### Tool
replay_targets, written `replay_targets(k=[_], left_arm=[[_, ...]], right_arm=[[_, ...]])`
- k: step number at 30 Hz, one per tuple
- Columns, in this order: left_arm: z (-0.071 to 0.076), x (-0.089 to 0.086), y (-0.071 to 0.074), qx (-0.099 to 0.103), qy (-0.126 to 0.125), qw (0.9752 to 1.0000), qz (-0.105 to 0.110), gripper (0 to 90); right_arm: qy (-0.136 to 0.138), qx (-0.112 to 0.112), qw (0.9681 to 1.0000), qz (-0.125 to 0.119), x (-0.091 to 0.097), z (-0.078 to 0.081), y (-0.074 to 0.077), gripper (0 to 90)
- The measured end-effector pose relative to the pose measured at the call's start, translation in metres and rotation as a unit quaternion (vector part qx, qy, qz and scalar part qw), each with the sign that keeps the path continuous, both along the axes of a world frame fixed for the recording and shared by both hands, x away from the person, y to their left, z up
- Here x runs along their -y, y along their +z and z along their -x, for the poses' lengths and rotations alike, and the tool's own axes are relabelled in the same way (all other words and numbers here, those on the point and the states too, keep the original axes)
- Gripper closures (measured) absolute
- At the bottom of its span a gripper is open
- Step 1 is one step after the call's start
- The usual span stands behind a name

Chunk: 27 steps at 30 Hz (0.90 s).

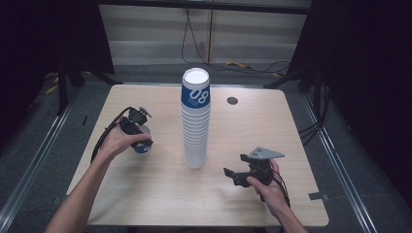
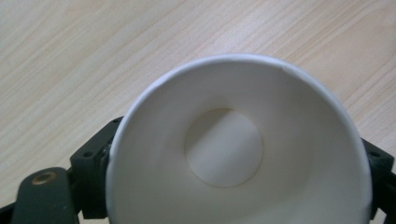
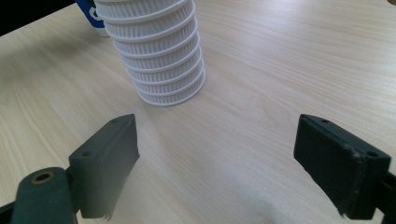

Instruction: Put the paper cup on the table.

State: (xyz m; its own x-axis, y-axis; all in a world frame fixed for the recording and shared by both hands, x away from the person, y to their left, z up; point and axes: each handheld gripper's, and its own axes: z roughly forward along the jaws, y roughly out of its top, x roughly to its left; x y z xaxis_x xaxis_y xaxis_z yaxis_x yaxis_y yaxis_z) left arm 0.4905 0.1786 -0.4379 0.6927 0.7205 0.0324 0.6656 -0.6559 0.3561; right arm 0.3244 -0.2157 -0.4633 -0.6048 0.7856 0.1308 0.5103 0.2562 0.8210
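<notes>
Three cameras: one fixed overhead, one riding on each gripper.

The high view looks forward and down over the whole pale wooden table (image 1: 160, 194). The left gripper view looks close into a white paper cup (image 2: 238, 154). The right gripper view faces low across the tabletop towards the tall stack of ribbed white paper cups (image 3: 161, 60), shared with the high view.

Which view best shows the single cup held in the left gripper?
The left gripper view: the cup faces the lens with its mouth, a jaw on each side. The high view shows it small in the left gripper; the right gripper view catches a blue scrap behind the stack.
</notes>
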Motion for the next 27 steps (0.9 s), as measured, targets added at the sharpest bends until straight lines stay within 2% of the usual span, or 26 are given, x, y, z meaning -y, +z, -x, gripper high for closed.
replay_targets(k=[5,10,14,17,21,25,27], left_arm=[[0.000,-0.003,-0.007,-0.011,0.001,0.9999,-0.012,16.4],[0.002,-0.006,-0.014,-0.017,0.013,0.9998,0.004,11.2],[0.003,-0.010,-0.013,-0.008,0.000,1.0000,0.002,12.4],[0.005,-0.012,-0.016,-0.008,0.005,0.9999,0.011,11.2],[0.009,-0.013,-0.017,0.004,0.002,1.0000,0.005,10.6],[0.012,-0.016,-0.020,0.011,0.006,0.9997,0.019,10.1],[0.014,-0.018,-0.021,0.013,0.007,0.9997,0.018,9.3]], right_arm=[[-0.002,0.001,1.0000,0.000,0.000,0.000,0.000,13.7],[-0.003,-0.001,1.0000,0.008,-0.002,0.000,-0.002,13.7],[0.000,0.000,1.0000,0.008,-0.002,0.000,-0.002,13.7],[-0.001,0.000,1.0000,0.008,-0.002,0.000,-0.002,13.7],[-0.003,-0.002,1.0000,0.006,-0.002,0.000,-0.002,13.7],[-0.002,-0.002,1.0000,0.006,-0.001,0.001,-0.002,13.7],[-0.003,-0.001,1.0000,0.005,-0.001,0.001,-0.001,13.7]])
